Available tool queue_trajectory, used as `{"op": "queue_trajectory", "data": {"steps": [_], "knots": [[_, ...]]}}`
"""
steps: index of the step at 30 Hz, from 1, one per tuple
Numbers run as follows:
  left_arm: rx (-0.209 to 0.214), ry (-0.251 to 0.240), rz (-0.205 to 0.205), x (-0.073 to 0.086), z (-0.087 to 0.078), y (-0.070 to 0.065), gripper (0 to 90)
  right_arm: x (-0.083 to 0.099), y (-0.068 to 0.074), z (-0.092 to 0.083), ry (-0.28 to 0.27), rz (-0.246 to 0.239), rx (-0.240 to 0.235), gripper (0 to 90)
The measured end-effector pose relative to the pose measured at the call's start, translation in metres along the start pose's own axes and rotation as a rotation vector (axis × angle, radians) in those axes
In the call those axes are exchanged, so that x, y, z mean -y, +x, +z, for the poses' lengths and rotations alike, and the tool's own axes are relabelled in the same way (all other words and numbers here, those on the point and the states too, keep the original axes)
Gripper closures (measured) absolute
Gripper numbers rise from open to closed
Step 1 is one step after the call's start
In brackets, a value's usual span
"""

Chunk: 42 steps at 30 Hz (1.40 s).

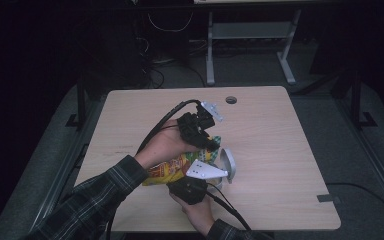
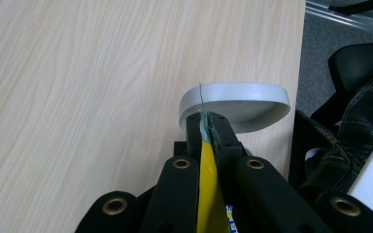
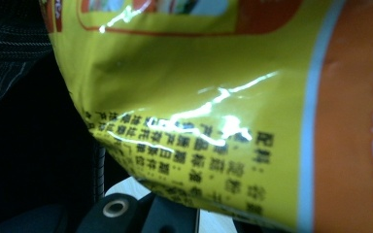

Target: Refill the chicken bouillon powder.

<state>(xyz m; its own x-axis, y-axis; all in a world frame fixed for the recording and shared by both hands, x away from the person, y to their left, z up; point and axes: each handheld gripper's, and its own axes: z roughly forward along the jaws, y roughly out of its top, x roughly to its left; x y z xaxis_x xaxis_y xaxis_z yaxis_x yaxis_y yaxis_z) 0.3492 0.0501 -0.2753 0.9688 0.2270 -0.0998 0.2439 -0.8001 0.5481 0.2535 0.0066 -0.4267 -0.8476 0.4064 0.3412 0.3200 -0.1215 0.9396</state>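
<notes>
A: Two grippers on one snack bag, mid-frame in the high view. Why both?

B: I reckon to pull it open. The left gripper is clamped tight on the bag's top edge, above the grey bowl. The right gripper pinches the bag lower down, so the contents can drop in.

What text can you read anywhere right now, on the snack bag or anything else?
Snack bag, right gripper view: rows of small black Chinese characters on the yellow panel, upside down and too blurred to quote.
Same bag, orange band at the right edge: pale characters, cut off and blurred, unreadable.
Same bag, high view: print too small to read.
Grey bowl, table: no text.
</notes>
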Motion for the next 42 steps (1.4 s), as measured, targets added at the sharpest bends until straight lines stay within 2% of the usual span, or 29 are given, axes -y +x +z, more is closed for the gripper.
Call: {"op": "queue_trajectory", "data": {"steps": [18,25,42], "knots": [[-0.003,0.011,0.011,-0.0027,0.0010,-0.0009,89.3,-0.0004,-0.0001,-0.0002,-0.006,0.008,-0.003,89.6],[-0.001,0.003,0.004,-0.0018,0.0010,-0.0011,89.3,-0.0001,0.0001,-0.0001,-0.004,0.009,-0.002,89.6],[-0.001,0.021,0.004,-0.0030,0.0032,-0.0017,89.3,0.0003,0.0004,0.0004,-0.006,0.015,-0.007,89.6]]}}
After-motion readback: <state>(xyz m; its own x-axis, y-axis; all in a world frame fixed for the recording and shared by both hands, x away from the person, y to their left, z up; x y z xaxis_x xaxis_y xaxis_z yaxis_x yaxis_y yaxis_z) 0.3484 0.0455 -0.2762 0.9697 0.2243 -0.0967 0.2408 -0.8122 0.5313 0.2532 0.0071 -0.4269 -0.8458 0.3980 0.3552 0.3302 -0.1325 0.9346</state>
